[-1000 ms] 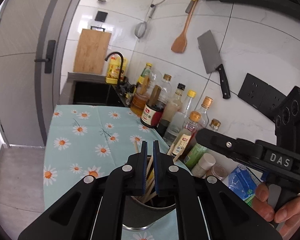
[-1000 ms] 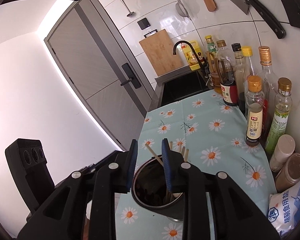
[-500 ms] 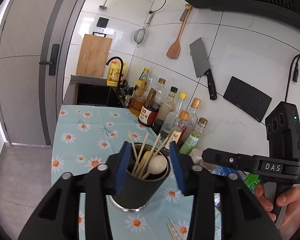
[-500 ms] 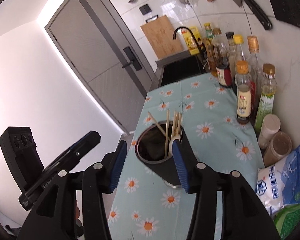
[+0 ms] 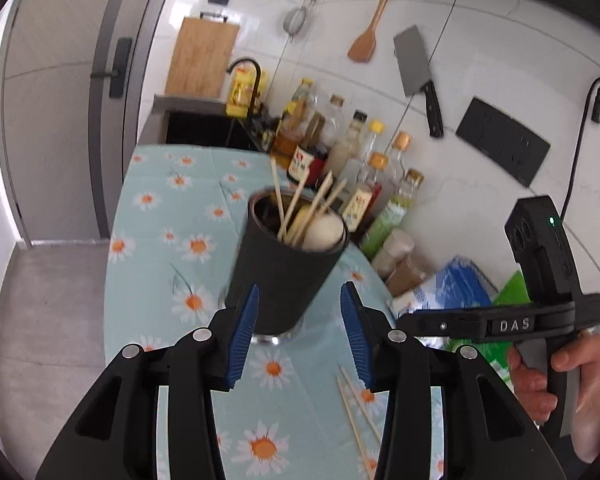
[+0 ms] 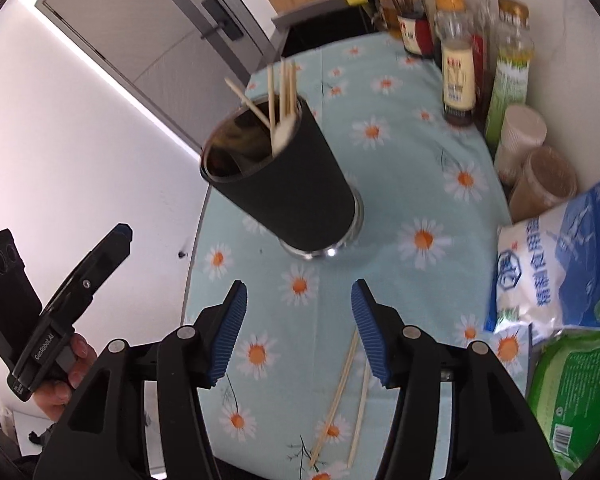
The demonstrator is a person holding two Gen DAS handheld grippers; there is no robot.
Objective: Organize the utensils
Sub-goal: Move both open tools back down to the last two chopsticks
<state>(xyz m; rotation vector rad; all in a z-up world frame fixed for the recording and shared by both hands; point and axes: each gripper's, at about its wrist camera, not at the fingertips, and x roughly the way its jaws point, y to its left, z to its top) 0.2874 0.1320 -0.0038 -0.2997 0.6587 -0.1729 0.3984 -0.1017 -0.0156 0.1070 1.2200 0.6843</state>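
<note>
A narrow counter (image 6: 420, 168) under a pale-blue daisy-print cloth runs toward a dark sink, white glossy tiles on the right. A matte black cylindrical holder (image 6: 288, 184) with a steel base stands mid-counter, holding thin wooden chopsticks and a pale spoon. Two loose chopsticks (image 6: 340, 392) lie near. The left tool (image 5: 300, 336) and the right tool (image 6: 298, 332) have just been opening; their ribbed blue pads stand apart, gripping nothing.

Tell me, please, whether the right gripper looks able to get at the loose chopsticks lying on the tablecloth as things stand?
Probably yes. The right gripper is open with nothing between its pads, and the loose chopsticks lie on bare tablecloth just below it. The cup stands farther off.
</note>
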